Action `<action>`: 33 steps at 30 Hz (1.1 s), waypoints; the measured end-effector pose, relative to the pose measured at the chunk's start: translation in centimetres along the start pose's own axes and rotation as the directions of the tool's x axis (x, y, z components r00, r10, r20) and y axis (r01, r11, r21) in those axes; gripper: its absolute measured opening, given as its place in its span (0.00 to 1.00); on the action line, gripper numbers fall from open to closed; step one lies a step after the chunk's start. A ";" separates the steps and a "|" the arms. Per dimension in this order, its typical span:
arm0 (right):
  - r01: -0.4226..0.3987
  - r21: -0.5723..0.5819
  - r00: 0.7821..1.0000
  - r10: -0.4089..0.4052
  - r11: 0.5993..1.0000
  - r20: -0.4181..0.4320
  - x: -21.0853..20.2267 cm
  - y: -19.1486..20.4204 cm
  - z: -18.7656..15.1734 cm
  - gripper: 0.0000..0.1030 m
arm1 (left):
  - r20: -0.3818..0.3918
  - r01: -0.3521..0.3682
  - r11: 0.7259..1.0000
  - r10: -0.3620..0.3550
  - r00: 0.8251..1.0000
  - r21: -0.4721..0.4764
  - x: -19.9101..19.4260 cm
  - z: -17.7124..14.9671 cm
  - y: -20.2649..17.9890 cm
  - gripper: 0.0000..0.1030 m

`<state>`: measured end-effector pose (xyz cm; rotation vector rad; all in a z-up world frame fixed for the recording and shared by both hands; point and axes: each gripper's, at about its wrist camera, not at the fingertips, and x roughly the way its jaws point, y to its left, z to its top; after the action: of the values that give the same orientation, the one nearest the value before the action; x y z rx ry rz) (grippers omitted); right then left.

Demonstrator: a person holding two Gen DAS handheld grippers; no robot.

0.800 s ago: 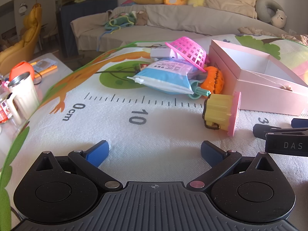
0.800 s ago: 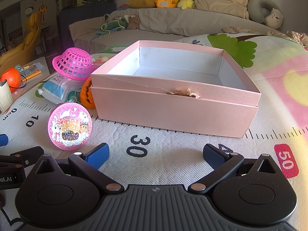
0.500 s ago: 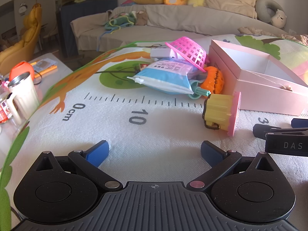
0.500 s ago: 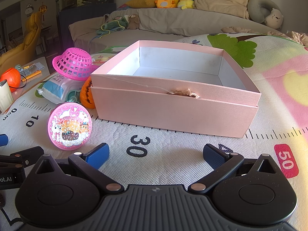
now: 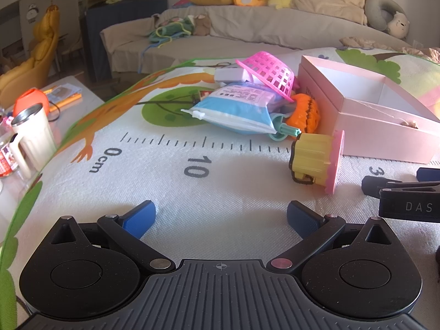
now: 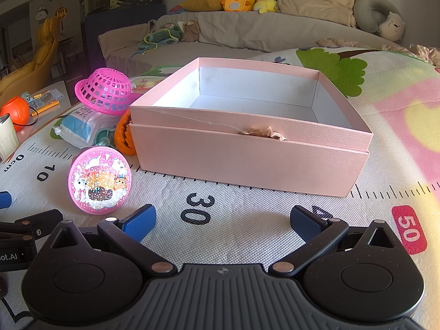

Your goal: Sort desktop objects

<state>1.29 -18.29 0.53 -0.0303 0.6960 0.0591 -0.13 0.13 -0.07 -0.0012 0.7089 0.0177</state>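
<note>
An open pink box (image 6: 247, 151) stands on the play mat, empty inside; it also shows at the right of the left wrist view (image 5: 385, 126). Left of it lie a pink basket (image 5: 268, 74), a blue-white pouch (image 5: 236, 110), an orange pumpkin toy (image 5: 304, 112) and a teal toy (image 5: 283, 133). A yellow-and-pink cupcake toy (image 5: 319, 159) lies on its side; its round glitter face shows in the right wrist view (image 6: 99, 180). My left gripper (image 5: 220, 216) is open and empty, low over the mat. My right gripper (image 6: 221, 218) is open and empty in front of the box.
A side table at the left holds a white steel mug (image 5: 31, 134), an orange ball-shaped item (image 5: 30, 99) and papers. A grey sofa (image 5: 247, 33) with plush toys runs along the back. The mat (image 5: 165, 187) has a printed ruler.
</note>
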 end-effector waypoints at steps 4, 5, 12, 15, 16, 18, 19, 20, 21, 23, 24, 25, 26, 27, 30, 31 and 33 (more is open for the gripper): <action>-0.002 0.001 1.000 0.002 1.000 -0.002 0.0 0.1 0.0 1.00 | -0.005 0.005 1.000 -0.005 1.000 0.004 -0.1 0.0 0.0 1.00; -0.004 0.004 1.000 0.004 1.000 -0.006 -0.1 0.1 0.0 1.00 | -0.008 0.009 1.000 -0.009 1.000 0.006 -0.1 0.1 0.1 1.00; 0.002 0.013 0.998 -0.001 1.000 -0.066 -2.3 0.2 -1.4 1.00 | -0.048 0.029 0.999 -0.029 0.998 0.016 0.2 0.6 0.2 1.00; -0.018 0.001 0.996 0.018 1.000 -0.087 -3.2 0.0 -1.9 1.00 | -0.049 0.033 0.999 -0.032 0.998 0.023 0.2 0.6 0.2 1.00; -0.024 -0.006 0.995 0.023 1.000 -0.095 -3.3 -0.1 -2.0 1.00 | -0.051 0.037 0.999 -0.035 0.998 0.024 0.2 0.7 0.2 1.00; -0.042 -0.028 0.993 0.038 0.999 -0.115 -3.5 0.0 -1.8 1.00 | -0.059 0.046 0.998 -0.044 0.997 0.032 0.2 1.0 0.5 1.00; -0.059 -0.052 0.990 0.051 0.997 -0.133 -3.6 0.2 -1.7 1.00 | -0.060 0.043 0.999 -0.041 0.997 0.030 0.2 1.3 0.8 1.00; -0.087 -0.081 0.984 0.073 0.993 -0.163 -3.6 0.4 -1.3 1.00 | -0.051 0.032 0.999 -0.031 0.998 0.023 0.1 1.6 1.2 1.00; -0.133 -0.111 0.974 0.109 0.985 -0.201 -3.6 0.7 -0.9 1.00 | -0.035 0.012 1.000 -0.011 0.999 0.016 0.0 2.1 1.8 1.00; -0.214 -0.162 0.959 0.175 0.963 -0.225 -3.9 1.7 0.0 1.00 | 0.003 -0.033 0.999 0.033 0.999 0.001 -0.3 3.1 3.0 1.00; -0.217 -0.184 0.964 0.182 0.959 -0.192 -4.2 2.3 0.3 1.00 | 0.024 -0.052 0.999 0.052 0.998 -0.010 -0.5 3.7 3.6 1.00; -0.216 -0.227 0.971 0.185 0.950 -0.148 -4.6 3.2 0.6 1.00 | 0.041 -0.064 0.998 0.065 0.997 -0.022 -0.6 4.2 4.3 1.00; -0.218 -0.275 0.975 0.193 0.937 -0.115 -4.7 4.2 0.9 1.00 | 0.053 -0.072 0.997 0.074 0.996 -0.035 -0.8 4.8 4.9 1.00; -0.220 -0.324 0.975 0.202 0.920 -0.088 -4.6 5.2 1.2 1.00 | 0.062 -0.077 0.996 0.080 0.995 -0.047 -0.9 5.3 5.5 1.00; -0.233 -0.419 0.972 0.224 0.877 -0.073 -3.2 7.7 2.0 0.98 | 0.079 -0.078 0.994 0.084 0.993 -0.072 -1.2 6.3 6.9 1.00; -0.242 -0.422 0.970 0.233 0.874 -0.074 -2.7 8.1 2.2 0.90 | 0.085 -0.075 0.994 0.082 0.993 -0.076 -1.2 6.4 7.2 1.00; -0.272 -0.389 0.962 0.255 0.880 -0.096 -1.3 8.4 2.9 0.69 | 0.092 -0.062 0.995 0.069 0.993 -0.076 -1.2 6.6 7.5 1.00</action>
<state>1.58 -9.80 3.55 -0.3316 0.7169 0.4665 3.15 7.68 5.74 -0.0467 0.6134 0.1062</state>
